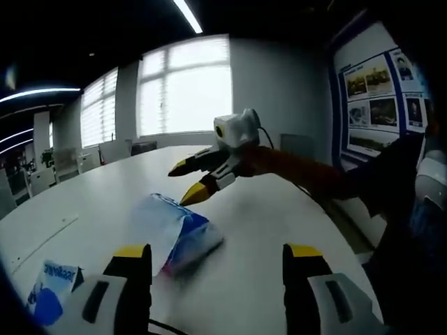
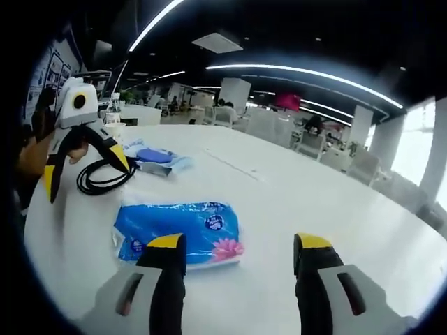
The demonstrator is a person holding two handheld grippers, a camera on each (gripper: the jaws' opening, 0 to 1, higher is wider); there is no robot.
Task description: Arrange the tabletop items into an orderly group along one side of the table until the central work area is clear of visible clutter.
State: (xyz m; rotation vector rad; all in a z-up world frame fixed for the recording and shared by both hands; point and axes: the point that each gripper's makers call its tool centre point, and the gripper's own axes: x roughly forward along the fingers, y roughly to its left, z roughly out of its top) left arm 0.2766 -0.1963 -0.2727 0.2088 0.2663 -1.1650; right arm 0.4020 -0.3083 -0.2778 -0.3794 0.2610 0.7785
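- Left gripper (image 1: 218, 262) hovered over the white table (image 1: 265, 230), jaws spread wide, nothing between them
- Blue tissue pack (image 1: 183, 234) lay flat on the table just ahead of the left jaws, blurred in the left gripper view
- Right gripper (image 1: 194, 180) came in from the right above the pack, yellow tips parted, gripping nothing
- Small blue-and-white packet (image 1: 50, 293) sat at the near left table edge
- In the right gripper view the right gripper (image 2: 241, 269) was wide open and empty, the tissue pack (image 2: 180, 230) just ahead, near its left jaw
- Left gripper (image 2: 84, 164) there hung open above a black cable (image 2: 101, 181) coiled on the table
- Blue cloth-like item (image 2: 157, 159) lay beyond the cable, with a bottle (image 2: 114, 108) and a cup (image 2: 114, 130) further back
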